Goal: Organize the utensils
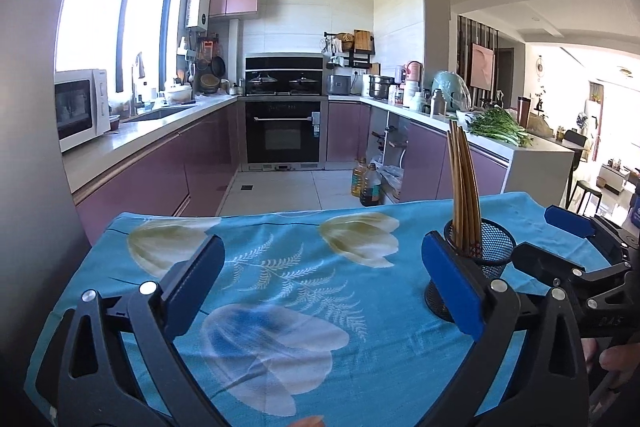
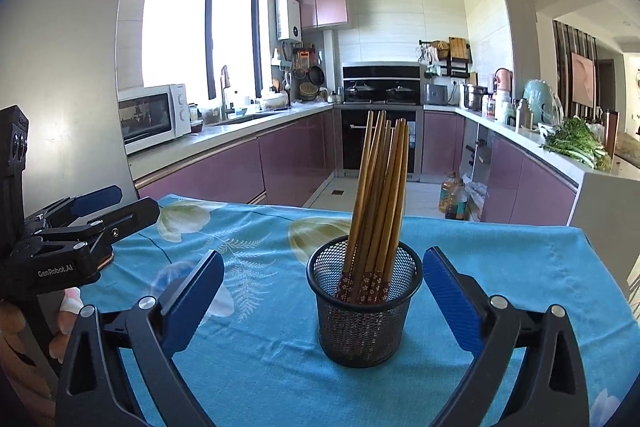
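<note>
A blue floral tablecloth (image 2: 260, 367) covered the table in a kitchen with purple cabinets (image 2: 288, 155). Both the left gripper (image 1: 324, 287) and the right gripper (image 2: 324, 299) stood wide open, holding nothing. A black mesh cup (image 2: 362, 323) sat upright between the right gripper's fingers, untouched, with wooden chopsticks (image 2: 380, 195) bundled inside.

Both grippers (image 2: 323, 301) — black frames, silver screws, blue pads (image 2: 454, 301).

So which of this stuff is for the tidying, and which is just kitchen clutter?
For the job: chopsticks, mesh holder, left gripper and right gripper, both open.

Just about: microwave, greens, oil bottles, flowered tablecloth.
</note>
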